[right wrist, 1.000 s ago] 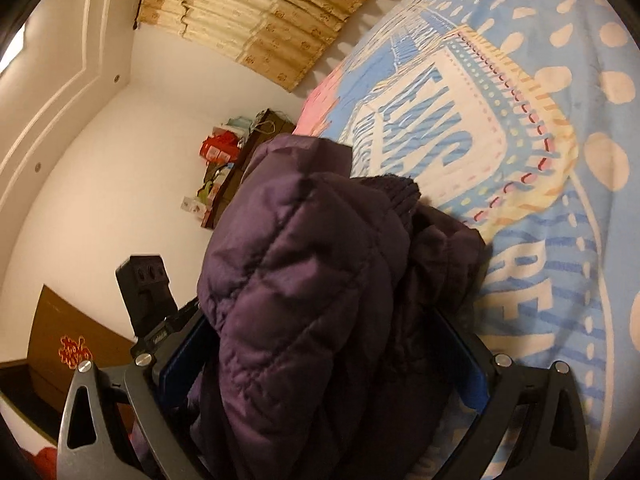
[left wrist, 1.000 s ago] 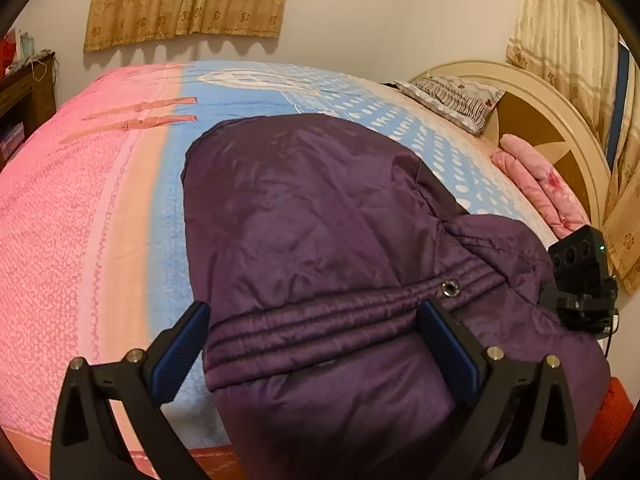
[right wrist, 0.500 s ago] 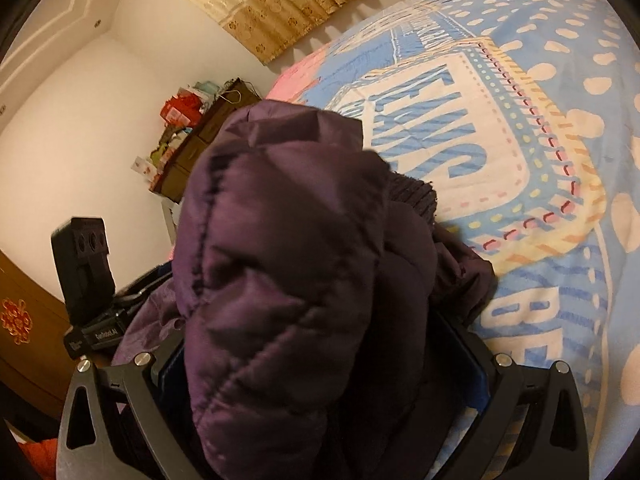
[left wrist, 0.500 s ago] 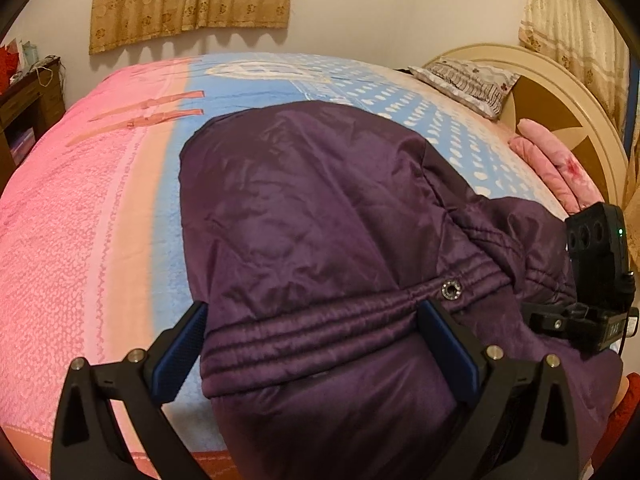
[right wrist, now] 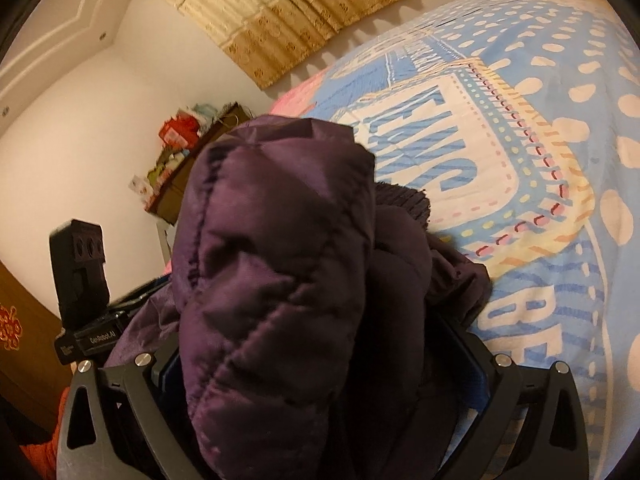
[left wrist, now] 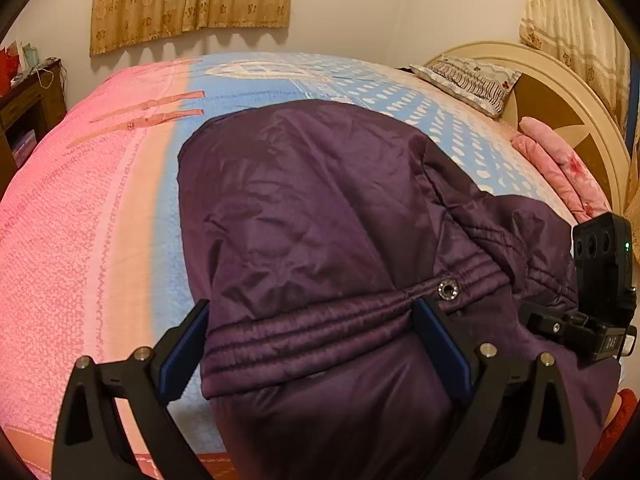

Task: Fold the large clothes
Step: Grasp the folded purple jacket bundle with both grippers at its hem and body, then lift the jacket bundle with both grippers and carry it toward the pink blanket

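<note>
Jacket (left wrist: 320,220) stretches lengthwise away across bed (left wrist: 100,220); wide-spread left gripper (left wrist: 312,344) straddles its hem, right gripper (right wrist: 320,364) engulfed, grip unclear.

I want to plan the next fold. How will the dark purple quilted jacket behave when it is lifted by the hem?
The dark purple quilted jacket will probably sag: it bunches thickly at the right gripper. Its shiny shell looks slippery, so the ribbed hem may slide from the open left gripper. Its puffy padding may spring back.
</note>
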The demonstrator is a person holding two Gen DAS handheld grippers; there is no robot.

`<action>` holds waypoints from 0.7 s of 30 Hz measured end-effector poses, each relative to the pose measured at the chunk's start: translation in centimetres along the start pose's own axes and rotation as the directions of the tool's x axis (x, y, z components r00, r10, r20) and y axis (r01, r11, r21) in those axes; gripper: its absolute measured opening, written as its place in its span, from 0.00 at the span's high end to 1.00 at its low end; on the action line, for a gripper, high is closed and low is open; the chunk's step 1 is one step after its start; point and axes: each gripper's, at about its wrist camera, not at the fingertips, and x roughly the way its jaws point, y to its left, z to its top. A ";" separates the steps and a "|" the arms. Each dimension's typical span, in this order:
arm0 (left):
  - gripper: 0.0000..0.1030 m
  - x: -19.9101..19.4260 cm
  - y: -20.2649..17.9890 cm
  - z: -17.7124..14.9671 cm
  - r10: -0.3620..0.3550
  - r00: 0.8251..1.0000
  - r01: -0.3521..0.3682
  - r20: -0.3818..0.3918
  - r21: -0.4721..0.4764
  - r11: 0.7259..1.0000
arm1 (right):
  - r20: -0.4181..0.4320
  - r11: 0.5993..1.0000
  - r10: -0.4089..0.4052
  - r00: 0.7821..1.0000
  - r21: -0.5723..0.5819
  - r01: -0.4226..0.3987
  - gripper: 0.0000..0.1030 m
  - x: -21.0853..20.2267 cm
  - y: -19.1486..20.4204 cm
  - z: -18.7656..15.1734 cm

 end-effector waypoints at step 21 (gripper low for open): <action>0.57 -5.3 -0.7 -1.5 -0.106 0.984 0.112 0.144 -0.033 0.993 | 0.090 0.984 -0.040 0.995 -0.170 0.055 0.49 -7.0 8.5 -2.0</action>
